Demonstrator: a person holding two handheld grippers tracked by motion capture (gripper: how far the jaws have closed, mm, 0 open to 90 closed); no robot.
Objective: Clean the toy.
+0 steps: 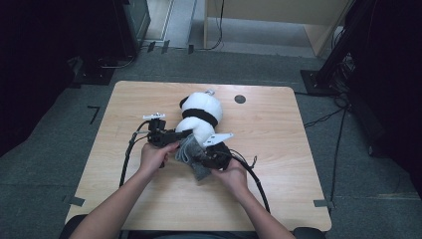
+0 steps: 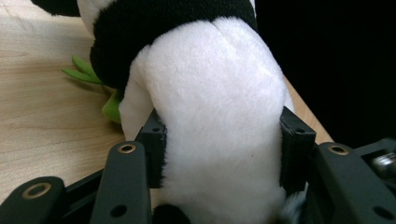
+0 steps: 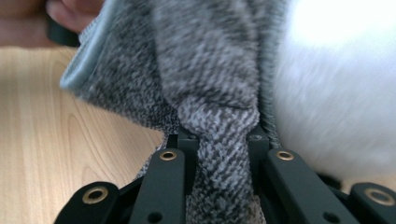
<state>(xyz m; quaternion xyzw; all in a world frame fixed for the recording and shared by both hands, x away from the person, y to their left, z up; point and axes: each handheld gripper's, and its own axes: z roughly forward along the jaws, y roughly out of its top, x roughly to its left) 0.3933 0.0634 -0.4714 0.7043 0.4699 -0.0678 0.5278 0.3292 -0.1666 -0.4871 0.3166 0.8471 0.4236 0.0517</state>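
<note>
Two sets of jaws are at work, each closed on something soft. In the left gripper view the left gripper (image 2: 219, 154) squeezes the white belly of a plush panda (image 2: 210, 116), one pad on each flank near the frame's lower middle, the fur bulging between them. In the right gripper view the right gripper (image 3: 219, 140) pinches a bunched fold of grey knit cloth (image 3: 187, 70) at centre bottom, with the panda's white fur (image 3: 336, 93) just beside it on the right.

Further out, in the high view, the panda (image 1: 201, 112) lies at the middle of the table (image 1: 278, 184), head toward the far edge, a black band across its body. The cloth (image 1: 191, 157) sits at its near end, between the two hands. The left gripper (image 1: 181, 133) comes in from the left, the right gripper (image 1: 206, 154) from the lower right, and both meet at the toy's lower body. Green felt leaves (image 2: 86, 74) show under the toy at the left of the left gripper view.

Both things look light, soft and yielding. The toy will deform instead of slipping, so a hold across its waist seems sound. The knit probably stretches and could pull free if held by a thin edge; a gathered fold near its hem gives better purchase.
</note>
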